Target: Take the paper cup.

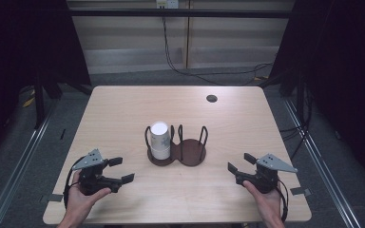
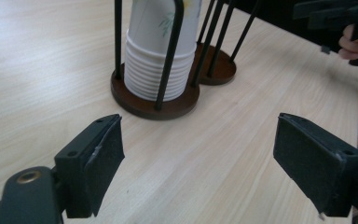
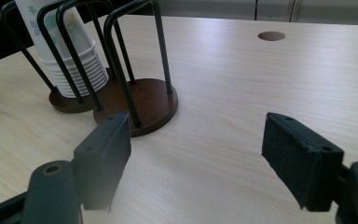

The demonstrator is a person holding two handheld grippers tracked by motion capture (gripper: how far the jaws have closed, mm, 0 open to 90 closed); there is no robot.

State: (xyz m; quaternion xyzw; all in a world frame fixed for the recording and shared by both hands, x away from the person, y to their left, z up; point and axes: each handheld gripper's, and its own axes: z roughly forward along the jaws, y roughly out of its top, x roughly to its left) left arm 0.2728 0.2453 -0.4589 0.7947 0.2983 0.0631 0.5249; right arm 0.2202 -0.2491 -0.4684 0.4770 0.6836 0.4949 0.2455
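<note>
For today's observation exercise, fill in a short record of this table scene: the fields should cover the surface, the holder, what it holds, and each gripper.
surface: light wooden table with a round hole near its far edge
holder: two-bay wire cup holder on brown round bases, mid-table
contents: stack of paper cups, upside down, in the left bay; right bay empty
left gripper: jaws open, nothing between them, apart from the holder
right gripper: jaws open, nothing between them, apart from the holder
</note>
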